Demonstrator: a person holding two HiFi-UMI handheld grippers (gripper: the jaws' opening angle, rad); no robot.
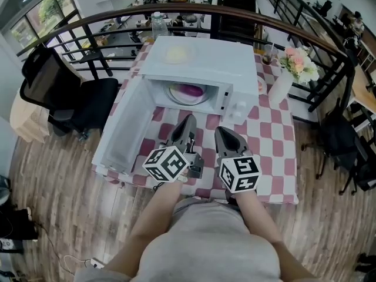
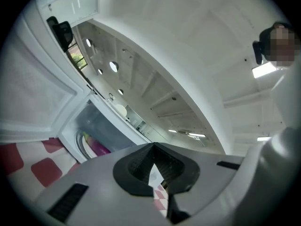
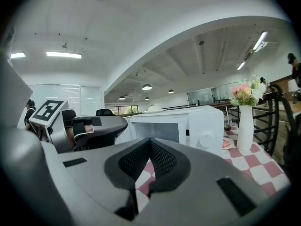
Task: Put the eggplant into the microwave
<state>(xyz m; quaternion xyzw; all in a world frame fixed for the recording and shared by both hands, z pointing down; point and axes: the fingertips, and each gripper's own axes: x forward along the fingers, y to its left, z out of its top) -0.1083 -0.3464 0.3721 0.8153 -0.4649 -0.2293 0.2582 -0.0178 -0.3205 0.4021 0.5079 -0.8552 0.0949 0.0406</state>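
Eggplant: purple, lying on plate inside microwave cavity; also seen through the opening in left gripper view; placement judged done.
Door: swung wide open at left of cavity; not yet closed.
Left gripper: clenched shut, nothing between pads; in front of cavity opening, apart from eggplant and plate.
Right gripper: jaws pressed together, empty; just beside left gripper, over checkered tablecloth, pointing toward microwave front.
Knobs: on panel right of cavity, clear of both grippers.
Vase: white, with flowers, right of microwave, well apart from grippers.
Done: eggplant in, nothing held by either gripper.
Left: at most shutting door, a guess only; task sentence asks for nothing beyond placement.
Progress: judged essentially complete.
Risk: low; plate and eggplant sit well inside cavity.
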